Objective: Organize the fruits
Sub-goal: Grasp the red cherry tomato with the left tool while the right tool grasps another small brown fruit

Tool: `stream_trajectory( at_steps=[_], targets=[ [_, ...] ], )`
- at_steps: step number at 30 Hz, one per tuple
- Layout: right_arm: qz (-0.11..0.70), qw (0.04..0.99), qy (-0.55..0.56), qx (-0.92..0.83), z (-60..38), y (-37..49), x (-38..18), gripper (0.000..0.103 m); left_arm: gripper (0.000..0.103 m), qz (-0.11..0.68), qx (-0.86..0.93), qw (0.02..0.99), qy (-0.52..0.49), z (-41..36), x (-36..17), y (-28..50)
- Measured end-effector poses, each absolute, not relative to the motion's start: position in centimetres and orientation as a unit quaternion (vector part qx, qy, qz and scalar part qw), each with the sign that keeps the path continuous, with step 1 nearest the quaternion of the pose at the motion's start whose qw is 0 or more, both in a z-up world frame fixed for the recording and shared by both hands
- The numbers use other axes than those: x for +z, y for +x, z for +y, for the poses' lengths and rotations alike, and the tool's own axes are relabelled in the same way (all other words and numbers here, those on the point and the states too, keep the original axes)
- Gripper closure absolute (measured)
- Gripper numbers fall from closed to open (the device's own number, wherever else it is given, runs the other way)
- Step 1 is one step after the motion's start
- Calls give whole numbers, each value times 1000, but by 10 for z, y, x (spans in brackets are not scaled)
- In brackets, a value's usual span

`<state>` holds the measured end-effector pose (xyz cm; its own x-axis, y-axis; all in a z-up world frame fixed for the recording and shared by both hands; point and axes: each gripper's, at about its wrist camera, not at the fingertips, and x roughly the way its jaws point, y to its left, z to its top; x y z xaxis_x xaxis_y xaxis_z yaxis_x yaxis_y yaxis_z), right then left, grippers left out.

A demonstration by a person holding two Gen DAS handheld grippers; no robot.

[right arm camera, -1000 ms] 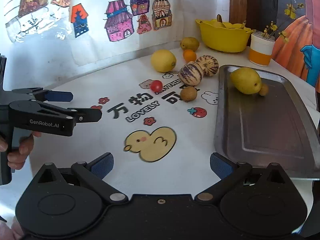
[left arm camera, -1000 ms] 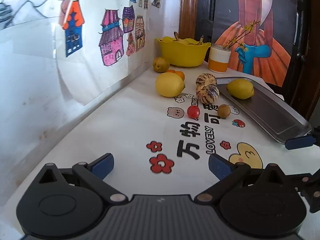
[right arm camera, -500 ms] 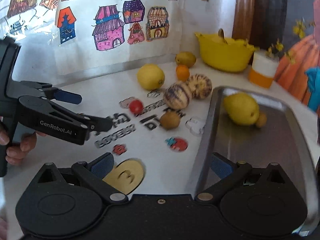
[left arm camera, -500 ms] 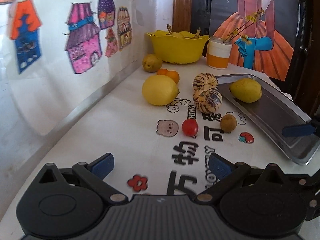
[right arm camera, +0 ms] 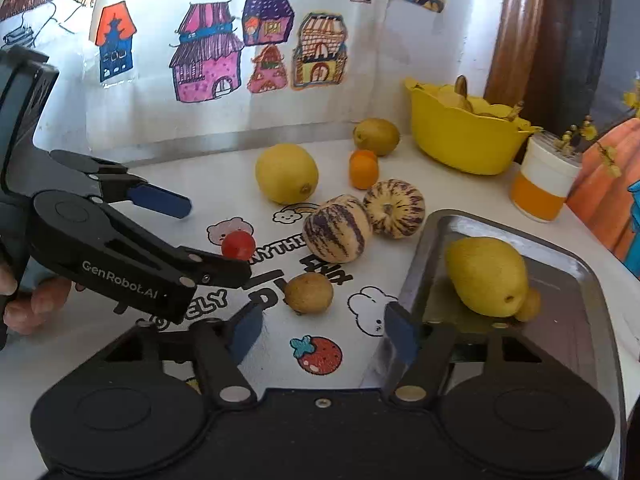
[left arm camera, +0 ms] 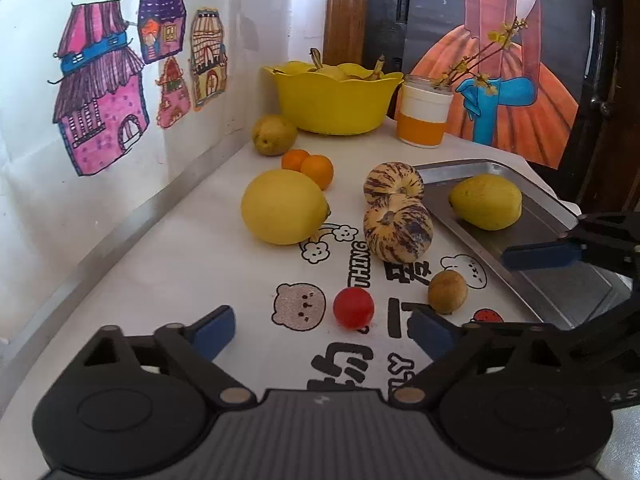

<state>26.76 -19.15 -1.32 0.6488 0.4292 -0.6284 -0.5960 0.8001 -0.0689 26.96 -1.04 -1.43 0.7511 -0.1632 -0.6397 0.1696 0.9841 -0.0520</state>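
White tabletop [left arm camera: 168,280], two striped melons [left arm camera: 398,227], two oranges [left arm camera: 316,170], one tomato [left arm camera: 353,307], left claw [left arm camera: 320,326] and right claw [right arm camera: 324,330] both spread empty.

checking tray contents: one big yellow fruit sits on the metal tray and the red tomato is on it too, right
Not quite. The big yellow fruit is on the metal tray, but the red tomato lies on the printed tablecloth, off the tray. The left wrist view shows it.

The white printed table [left arm camera: 168,280] carries loose fruit, a metal tray [left arm camera: 560,292], yellow bowl [left arm camera: 332,104] and cup [left arm camera: 422,120].
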Motion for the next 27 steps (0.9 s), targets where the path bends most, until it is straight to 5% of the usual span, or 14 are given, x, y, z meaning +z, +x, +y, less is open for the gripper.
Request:
stream_trajectory(
  at_steps=[10, 20, 27],
  targets=[
    [315, 893, -134, 292, -184, 279, -19, 51, 30, 336, -109, 936, 3, -12, -16, 273],
    [321, 890, -109, 304, -184, 286, -21, 67, 66, 339, -125, 932, -12, -9, -15, 276],
    [319, 891, -98, 308, -186, 285, -21, 71, 77, 346, -133, 928, -35, -7, -14, 278]
  ],
)
